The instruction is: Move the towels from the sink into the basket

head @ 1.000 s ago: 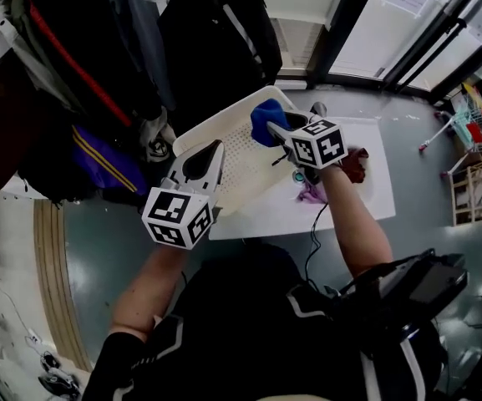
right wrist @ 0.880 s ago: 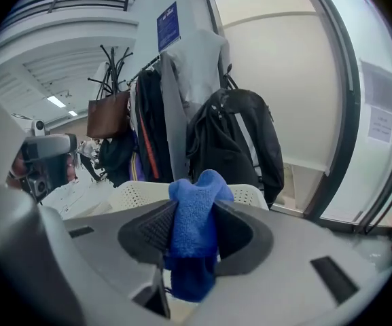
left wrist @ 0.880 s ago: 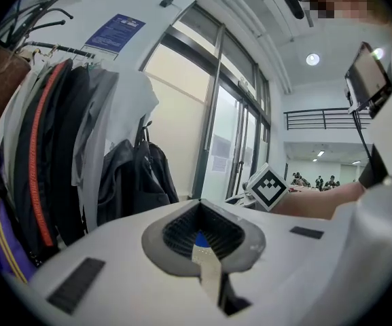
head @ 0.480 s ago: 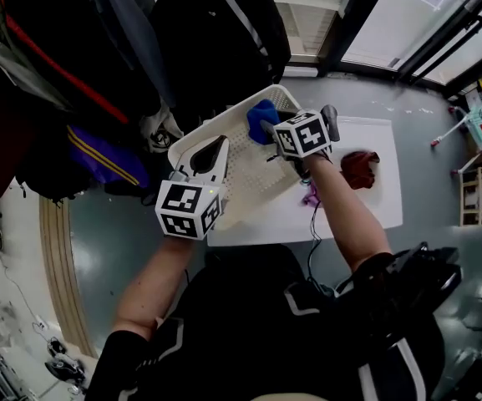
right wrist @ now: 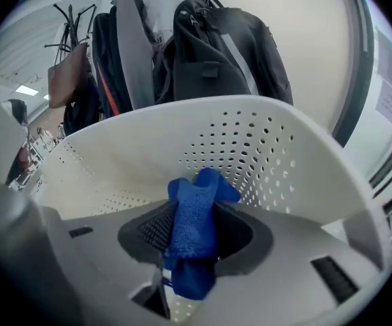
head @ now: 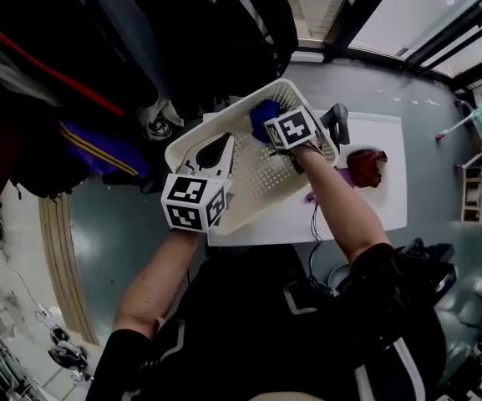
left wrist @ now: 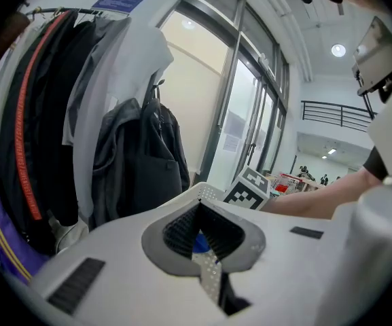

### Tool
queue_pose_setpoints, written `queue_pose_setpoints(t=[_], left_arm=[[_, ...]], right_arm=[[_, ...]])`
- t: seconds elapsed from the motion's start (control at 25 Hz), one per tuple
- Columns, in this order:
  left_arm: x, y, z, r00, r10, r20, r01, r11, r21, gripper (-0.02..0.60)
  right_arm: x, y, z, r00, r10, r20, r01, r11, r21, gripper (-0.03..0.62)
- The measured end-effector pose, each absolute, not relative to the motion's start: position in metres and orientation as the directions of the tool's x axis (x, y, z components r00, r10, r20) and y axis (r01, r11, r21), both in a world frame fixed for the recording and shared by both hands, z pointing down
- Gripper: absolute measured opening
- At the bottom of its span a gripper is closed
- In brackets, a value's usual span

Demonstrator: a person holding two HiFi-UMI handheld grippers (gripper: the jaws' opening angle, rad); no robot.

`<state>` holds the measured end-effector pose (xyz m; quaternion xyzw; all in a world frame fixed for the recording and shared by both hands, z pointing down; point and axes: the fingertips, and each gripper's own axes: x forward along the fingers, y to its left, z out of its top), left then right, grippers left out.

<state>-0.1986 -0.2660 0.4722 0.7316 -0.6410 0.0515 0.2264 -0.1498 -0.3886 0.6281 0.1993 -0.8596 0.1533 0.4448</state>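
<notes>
Squarely in right claw: blue towel

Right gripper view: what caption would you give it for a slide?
Right gripper clamped on a blue towel, held over the perforated white basket.

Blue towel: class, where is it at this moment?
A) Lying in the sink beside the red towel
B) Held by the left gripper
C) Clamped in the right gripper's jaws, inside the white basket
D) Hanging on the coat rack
C: in the right gripper view the blue towel is pinched between the jaws of the right gripper, with the perforated wall of the basket curving around it.
</notes>
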Motion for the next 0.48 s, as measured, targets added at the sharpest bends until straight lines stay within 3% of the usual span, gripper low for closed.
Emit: queue_pose_setpoints(t=[0.48], left_arm=[[-0.2, -0.258, 0.475, 0.166, -0.908, 0.385, -0.948, -0.039, 0.316, 0.006]], right_arm=[[-0.143, -0.391, 0.642, -0.501, -0.216, 0.838, -0.507, 0.858, -0.082, 0.178]])
